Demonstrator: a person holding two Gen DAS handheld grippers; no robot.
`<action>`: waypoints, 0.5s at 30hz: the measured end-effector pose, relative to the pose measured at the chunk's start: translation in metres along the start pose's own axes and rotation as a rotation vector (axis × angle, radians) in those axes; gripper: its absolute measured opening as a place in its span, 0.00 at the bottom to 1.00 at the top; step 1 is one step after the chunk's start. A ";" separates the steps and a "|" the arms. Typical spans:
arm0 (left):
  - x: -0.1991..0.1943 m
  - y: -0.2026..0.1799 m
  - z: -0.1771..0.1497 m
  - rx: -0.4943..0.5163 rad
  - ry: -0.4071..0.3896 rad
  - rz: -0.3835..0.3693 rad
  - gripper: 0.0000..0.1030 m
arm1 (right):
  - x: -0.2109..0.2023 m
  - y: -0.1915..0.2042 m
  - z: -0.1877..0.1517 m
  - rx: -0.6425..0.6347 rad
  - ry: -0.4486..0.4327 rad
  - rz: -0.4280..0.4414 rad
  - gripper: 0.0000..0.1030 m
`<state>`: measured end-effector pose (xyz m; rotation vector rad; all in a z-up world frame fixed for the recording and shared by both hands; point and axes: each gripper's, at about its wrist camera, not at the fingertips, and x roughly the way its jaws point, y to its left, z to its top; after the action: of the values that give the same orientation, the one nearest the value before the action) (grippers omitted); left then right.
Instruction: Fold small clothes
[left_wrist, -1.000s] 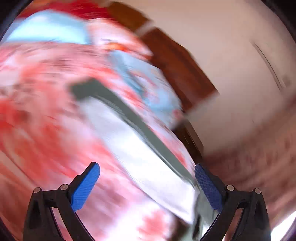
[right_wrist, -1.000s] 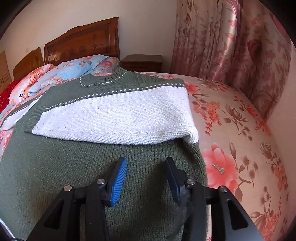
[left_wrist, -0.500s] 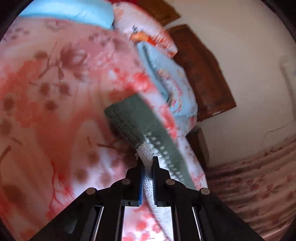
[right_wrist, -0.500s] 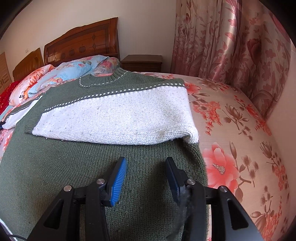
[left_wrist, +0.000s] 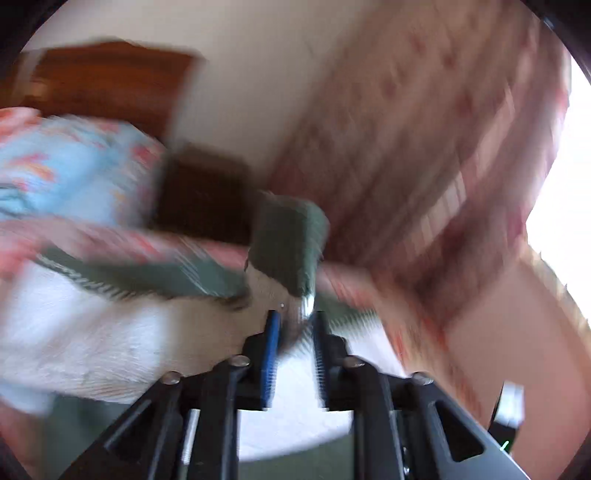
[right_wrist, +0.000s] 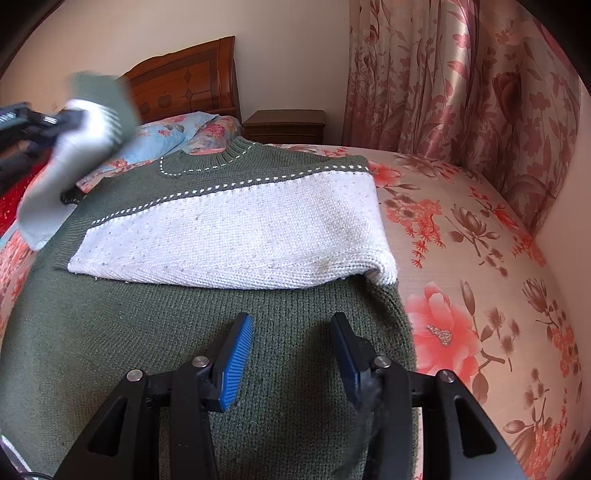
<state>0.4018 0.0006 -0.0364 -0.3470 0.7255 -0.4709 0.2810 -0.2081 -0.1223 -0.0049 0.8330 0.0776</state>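
Note:
A green knitted sweater (right_wrist: 155, 343) with a white band lies flat on the bed, its right sleeve (right_wrist: 236, 240) folded across the chest. My left gripper (left_wrist: 295, 325) is shut on the left sleeve (left_wrist: 288, 243), whose green cuff sticks up past the fingers. In the right wrist view that sleeve (right_wrist: 74, 147) hangs lifted in the air at the far left, blurred, over the sweater's left shoulder. My right gripper (right_wrist: 291, 328) is open and empty, low over the sweater's lower body.
The bed has a floral sheet (right_wrist: 461, 280). Floral pillows (right_wrist: 173, 136) lie against the wooden headboard (right_wrist: 188, 85). A wooden nightstand (right_wrist: 284, 125) stands behind the bed. Floral curtains (right_wrist: 461, 81) hang along the right side.
My left gripper closed on the left sleeve, lifted it off the bed and is swinging it toward the sweater's body. My right gripper has stayed still and open.

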 end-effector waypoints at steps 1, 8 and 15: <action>0.016 -0.011 -0.011 0.028 0.056 -0.010 0.19 | 0.000 -0.001 0.000 0.003 -0.001 0.004 0.44; -0.043 0.008 -0.047 0.005 -0.074 0.116 1.00 | -0.001 -0.005 0.000 0.028 -0.006 0.038 0.44; -0.141 0.126 -0.079 -0.314 -0.227 0.391 1.00 | -0.002 -0.013 -0.001 0.067 -0.015 0.086 0.45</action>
<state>0.2906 0.1692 -0.0722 -0.5297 0.6251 0.0558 0.2800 -0.2208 -0.1213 0.0944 0.8205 0.1301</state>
